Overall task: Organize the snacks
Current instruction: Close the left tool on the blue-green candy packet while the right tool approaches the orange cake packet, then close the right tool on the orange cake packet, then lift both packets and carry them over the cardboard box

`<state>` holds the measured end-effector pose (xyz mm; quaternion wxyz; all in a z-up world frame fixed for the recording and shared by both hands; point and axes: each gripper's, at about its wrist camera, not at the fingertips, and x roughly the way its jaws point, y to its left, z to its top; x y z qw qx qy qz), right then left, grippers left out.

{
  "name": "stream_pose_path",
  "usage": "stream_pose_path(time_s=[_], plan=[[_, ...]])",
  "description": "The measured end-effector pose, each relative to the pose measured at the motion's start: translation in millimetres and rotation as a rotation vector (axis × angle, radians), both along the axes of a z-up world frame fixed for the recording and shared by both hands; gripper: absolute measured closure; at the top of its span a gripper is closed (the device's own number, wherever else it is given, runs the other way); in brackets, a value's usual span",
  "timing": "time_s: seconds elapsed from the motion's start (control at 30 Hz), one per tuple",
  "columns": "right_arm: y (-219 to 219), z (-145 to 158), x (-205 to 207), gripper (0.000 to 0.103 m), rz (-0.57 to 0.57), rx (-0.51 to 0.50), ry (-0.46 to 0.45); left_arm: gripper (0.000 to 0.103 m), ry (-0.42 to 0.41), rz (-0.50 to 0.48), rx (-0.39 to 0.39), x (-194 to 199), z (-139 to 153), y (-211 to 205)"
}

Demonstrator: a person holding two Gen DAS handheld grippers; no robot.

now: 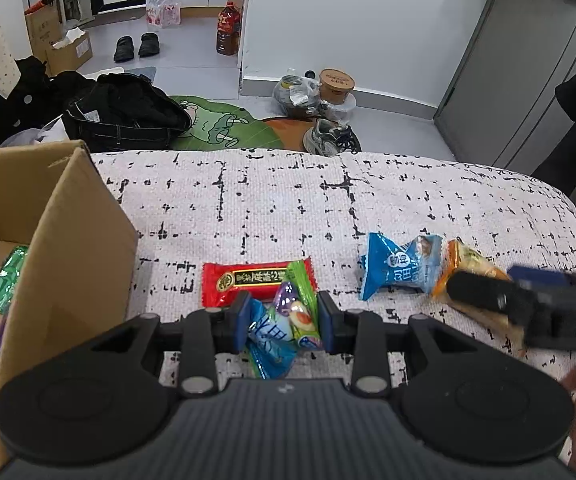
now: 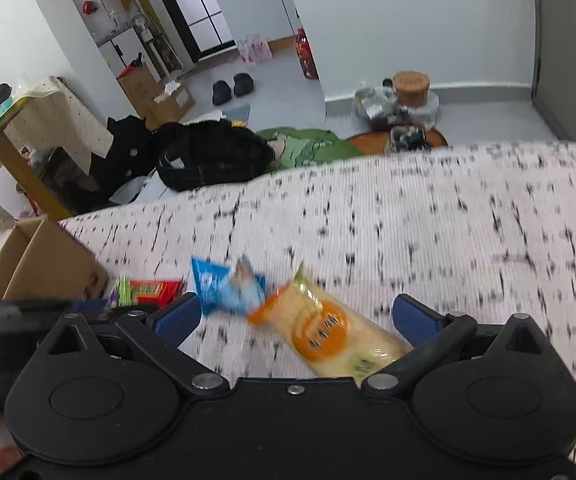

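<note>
- The left gripper (image 1: 284, 320) clamps a small bundle of candy packets (image 1: 284, 328) between its blue pads; the cardboard box (image 1: 68, 240) stands just to its left.
- The right gripper (image 2: 296, 316) hangs spread wide over the orange-and-yellow packet (image 2: 328, 332), whose long axis runs slantwise between the fingers, toward the right one.

My left wrist camera looks steeply down along my left gripper (image 1: 284, 316), close over the patterned cloth (image 1: 288, 200). My right wrist camera angles likewise from farther right. Both share the blue packet (image 1: 398, 266), cardboard box (image 2: 44, 268) and floor beyond.
</note>
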<state>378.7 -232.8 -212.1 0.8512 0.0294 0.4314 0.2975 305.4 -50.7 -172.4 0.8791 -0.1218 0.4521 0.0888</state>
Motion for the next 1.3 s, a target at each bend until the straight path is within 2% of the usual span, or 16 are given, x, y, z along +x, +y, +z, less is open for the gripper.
stream_pose_path(time_s=[0.3,0.4,0.47,0.5,0.53,0.57,0.6,0.7,1.3], plan=[[-3,-3,-37,0.003,0.024,-0.045,0.014,0.07,-0.018,-0.021,-0.011,-9,9,0],[1,-4,-44,0.01,0.034,-0.077,0.01,0.07,-0.02,-0.03,-0.019,-12,11,1],[3,-4,-44,0.018,0.009,-0.098,0.001,0.07,-0.026,-0.038,-0.024,-15,13,2],[3,-4,-44,0.025,-0.011,-0.105,0.0,0.07,-0.03,-0.042,-0.026,-16,15,2],[3,-3,-44,0.039,-0.032,-0.118,-0.006,0.07,-0.033,-0.046,-0.027,-17,16,1],[4,-2,-44,0.061,-0.048,-0.142,-0.015,0.07,-0.035,-0.051,-0.029,-19,18,1],[4,0,-43,0.067,-0.061,-0.168,-0.019,0.07,-0.037,-0.055,-0.031,-21,19,1],[2,5,-44,0.069,-0.08,-0.146,0.006,0.07,-0.049,-0.069,-0.032,-26,25,1],[33,58,-88,0.068,-0.09,-0.088,-0.087,0.07,-0.161,-0.107,-0.026,-59,71,20]])
